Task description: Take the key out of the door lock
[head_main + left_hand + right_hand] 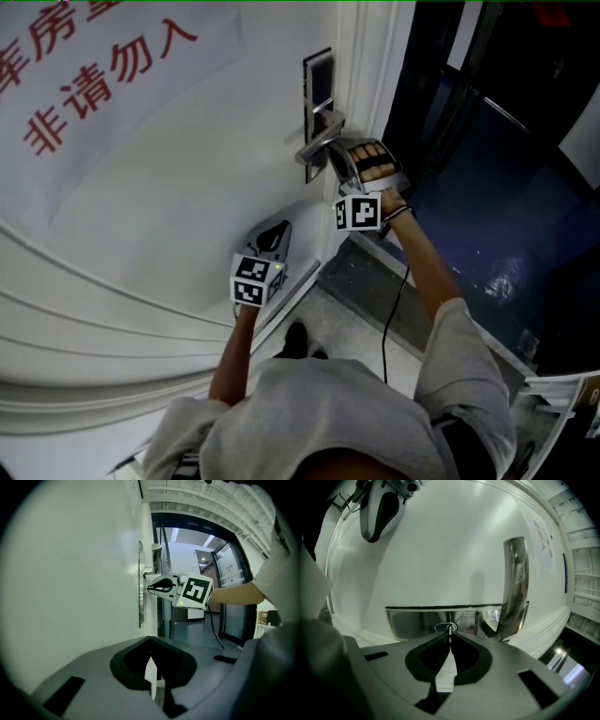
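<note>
**Key** [450, 629]: seated in the keyhole of the steel lock plate [417, 620], beside the lever handle [514, 583]. Only its thin head shows, edge-on.

**Right hand-held gripper** [450, 638]: clenched on the key's head and held square to the white door [169, 187], probably so the key can be drawn straight out without binding.

**Left hand-held gripper** [151, 641]: clenched on nothing and parked near the door face, nearer the person and well apart from the lock. It looks idle and out of the way.

**Writing:** a notice [103, 56] on the door's far left carries red characters. The lower line reads 非请勿入; the upper line is cropped. No brand can be read.
</note>
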### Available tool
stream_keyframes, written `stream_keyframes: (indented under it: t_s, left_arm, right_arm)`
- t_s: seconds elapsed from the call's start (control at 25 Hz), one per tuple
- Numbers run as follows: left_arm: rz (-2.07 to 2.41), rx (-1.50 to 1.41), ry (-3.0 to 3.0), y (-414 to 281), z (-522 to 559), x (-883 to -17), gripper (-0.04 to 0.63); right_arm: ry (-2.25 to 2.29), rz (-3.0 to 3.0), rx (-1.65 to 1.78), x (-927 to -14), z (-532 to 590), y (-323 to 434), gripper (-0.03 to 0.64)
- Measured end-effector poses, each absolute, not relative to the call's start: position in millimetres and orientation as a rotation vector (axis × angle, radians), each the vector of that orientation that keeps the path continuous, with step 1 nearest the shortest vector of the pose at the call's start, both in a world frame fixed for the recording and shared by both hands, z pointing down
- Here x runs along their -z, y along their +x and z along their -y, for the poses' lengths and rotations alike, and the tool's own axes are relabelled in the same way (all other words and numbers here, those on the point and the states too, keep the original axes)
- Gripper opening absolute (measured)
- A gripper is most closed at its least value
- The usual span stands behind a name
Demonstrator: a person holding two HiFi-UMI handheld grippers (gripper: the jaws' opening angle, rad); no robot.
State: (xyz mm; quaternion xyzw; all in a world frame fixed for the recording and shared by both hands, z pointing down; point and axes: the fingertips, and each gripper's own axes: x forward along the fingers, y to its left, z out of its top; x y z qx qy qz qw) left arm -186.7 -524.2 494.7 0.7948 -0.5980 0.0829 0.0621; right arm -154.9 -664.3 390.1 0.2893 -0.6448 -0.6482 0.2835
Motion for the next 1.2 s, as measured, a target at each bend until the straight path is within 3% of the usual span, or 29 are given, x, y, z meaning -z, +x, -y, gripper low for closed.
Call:
stream_keyframes:
  t_s: [0.76, 1.2]
  left_arm:
    - [1.805, -0.245, 2.404, -177, 522, -494, 0.018]
    - [1.788, -0.253, 2.421, -166, 529, -494, 0.018]
  right_arm:
    - [0.804, 1.828, 1.669, -389, 649, -119, 0.029]
    - [0.984, 2.259, 1.179, -399, 637, -81, 0.029]
